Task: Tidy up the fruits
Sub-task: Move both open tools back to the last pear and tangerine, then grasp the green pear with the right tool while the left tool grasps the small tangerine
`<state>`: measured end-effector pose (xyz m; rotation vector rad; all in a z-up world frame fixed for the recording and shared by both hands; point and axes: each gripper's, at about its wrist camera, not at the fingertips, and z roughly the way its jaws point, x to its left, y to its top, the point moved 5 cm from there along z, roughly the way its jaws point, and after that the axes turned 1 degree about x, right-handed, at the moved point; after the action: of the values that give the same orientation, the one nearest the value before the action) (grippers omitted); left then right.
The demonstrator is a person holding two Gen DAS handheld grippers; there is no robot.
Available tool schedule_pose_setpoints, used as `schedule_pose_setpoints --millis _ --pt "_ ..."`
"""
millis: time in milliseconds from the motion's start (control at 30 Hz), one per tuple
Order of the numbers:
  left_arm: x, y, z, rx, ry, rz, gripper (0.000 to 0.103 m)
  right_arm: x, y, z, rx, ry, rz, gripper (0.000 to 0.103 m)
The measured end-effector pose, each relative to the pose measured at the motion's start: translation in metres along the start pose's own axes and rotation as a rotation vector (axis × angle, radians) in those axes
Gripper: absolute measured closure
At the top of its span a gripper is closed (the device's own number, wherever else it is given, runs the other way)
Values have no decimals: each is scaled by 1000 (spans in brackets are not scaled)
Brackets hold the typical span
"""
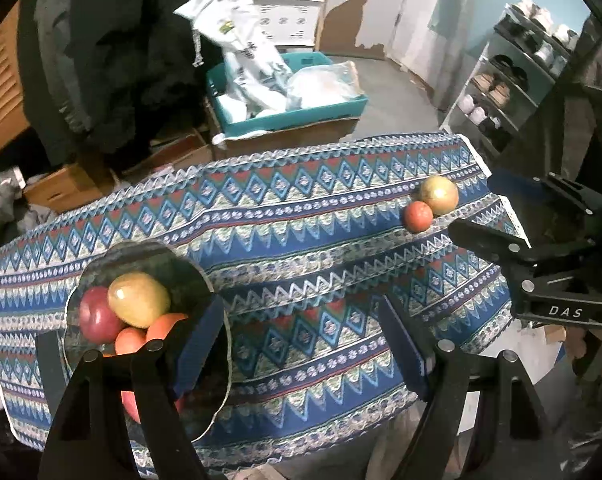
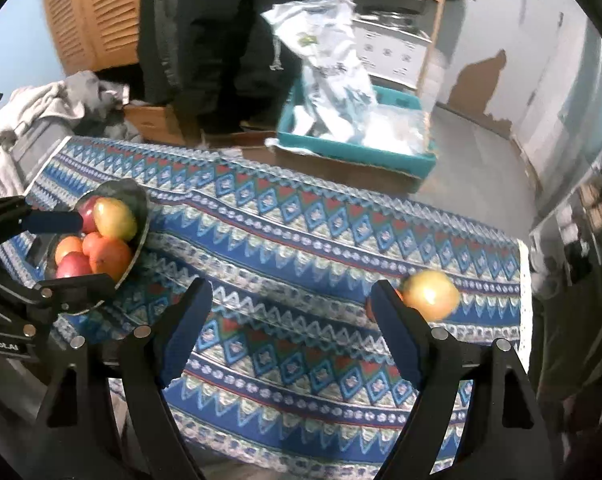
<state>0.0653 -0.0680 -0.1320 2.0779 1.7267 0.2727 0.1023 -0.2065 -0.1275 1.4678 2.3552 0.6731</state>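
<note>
A dark bowl [image 1: 149,256] on the patterned tablecloth [image 1: 301,240] holds several fruits: a yellow mango [image 1: 138,299], a red apple [image 1: 97,315] and oranges. It also shows in the right wrist view [image 2: 139,204]. A yellow-green apple [image 1: 439,194] and a small orange fruit [image 1: 418,216] lie loose at the table's right end. My left gripper [image 1: 301,344] is open and empty, just right of the bowl. My right gripper [image 2: 291,332] is open and empty; its right finger [image 2: 397,336] is next to the yellow-green apple [image 2: 431,295] and hides most of the small orange.
Behind the table stand a teal crate [image 1: 285,116] with white plastic bags, cardboard boxes [image 1: 65,188] and a person in dark clothes [image 2: 221,40]. A shoe rack [image 1: 513,80] stands at the right. A cloth pile [image 2: 41,112] lies at the left.
</note>
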Motion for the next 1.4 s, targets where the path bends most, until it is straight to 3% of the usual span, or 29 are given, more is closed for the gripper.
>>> schedule_pose_setpoints --millis 300,467,733,833,1000,1400 --pt "-33 30 14 -13 31 126 22 -55 -11 -3 52 -23 11 19" --pt "-49 54 26 5 -11 157 22 -95 -3 5 108 9 54 19" --pt "-80 82 61 49 -44 246 17 -145 2 48 237 -6 14 19" --pt "-88 90 79 54 -13 306 17 -153 1 69 273 10 14 19" --pt "-97 97 107 73 -36 340 17 -159 -5 107 326 64 33 19" --pt "-105 94 162 136 -111 340 17 -164 -20 156 392 50 -36 19"
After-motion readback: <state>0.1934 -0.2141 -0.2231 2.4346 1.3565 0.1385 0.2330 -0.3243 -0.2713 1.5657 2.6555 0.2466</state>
